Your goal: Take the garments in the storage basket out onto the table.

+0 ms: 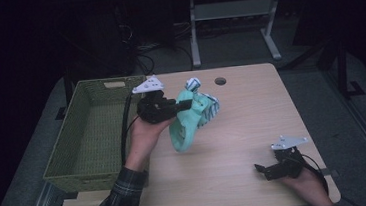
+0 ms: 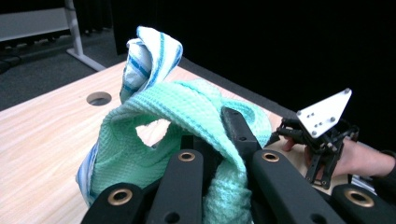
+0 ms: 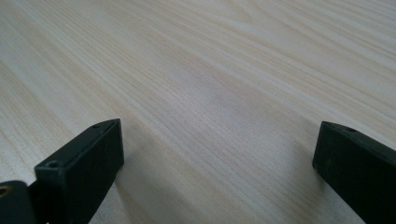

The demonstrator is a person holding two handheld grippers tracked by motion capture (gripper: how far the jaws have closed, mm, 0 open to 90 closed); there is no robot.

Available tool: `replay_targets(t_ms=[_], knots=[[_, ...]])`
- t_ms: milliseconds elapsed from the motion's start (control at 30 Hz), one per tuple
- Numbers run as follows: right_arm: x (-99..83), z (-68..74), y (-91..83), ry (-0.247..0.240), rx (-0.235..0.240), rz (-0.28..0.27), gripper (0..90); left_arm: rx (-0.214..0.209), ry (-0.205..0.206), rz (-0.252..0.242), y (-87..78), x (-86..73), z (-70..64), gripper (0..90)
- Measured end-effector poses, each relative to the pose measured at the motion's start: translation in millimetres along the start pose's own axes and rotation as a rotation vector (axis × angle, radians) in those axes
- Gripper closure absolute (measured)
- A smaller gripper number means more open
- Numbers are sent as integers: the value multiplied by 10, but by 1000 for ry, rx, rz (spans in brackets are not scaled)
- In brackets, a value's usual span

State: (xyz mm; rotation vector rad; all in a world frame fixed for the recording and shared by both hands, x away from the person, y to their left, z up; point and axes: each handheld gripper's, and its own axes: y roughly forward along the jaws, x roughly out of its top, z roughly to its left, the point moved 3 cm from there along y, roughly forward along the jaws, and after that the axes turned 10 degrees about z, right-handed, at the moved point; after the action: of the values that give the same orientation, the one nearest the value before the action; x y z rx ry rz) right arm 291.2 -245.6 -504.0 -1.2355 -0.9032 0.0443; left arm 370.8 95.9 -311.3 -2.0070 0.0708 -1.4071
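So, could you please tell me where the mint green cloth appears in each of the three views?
High view: the mint green cloth hangs from the left gripper, centre-left above the table.
Left gripper view: the cloth bunches at the centre, clamped between the jaws.
Right gripper view: not in it.
Shared landmark: the pale wooden table.

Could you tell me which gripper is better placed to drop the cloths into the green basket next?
Left. The left gripper is shut on the cloths, lifted right beside the green basket. The right gripper is open, holding nothing, low over the table at its near right corner.
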Motion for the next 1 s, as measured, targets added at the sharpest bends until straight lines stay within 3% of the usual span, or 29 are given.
replay_targets(t_ms=[600, 1000], knots=[[0, -1, 1, -2, -1, 0, 15, -22, -5, 67, 474, -169, -81, 847], [0, -2, 1, -3, -2, 0, 14, -16, -2, 148, 787, -332, -95, 846]])
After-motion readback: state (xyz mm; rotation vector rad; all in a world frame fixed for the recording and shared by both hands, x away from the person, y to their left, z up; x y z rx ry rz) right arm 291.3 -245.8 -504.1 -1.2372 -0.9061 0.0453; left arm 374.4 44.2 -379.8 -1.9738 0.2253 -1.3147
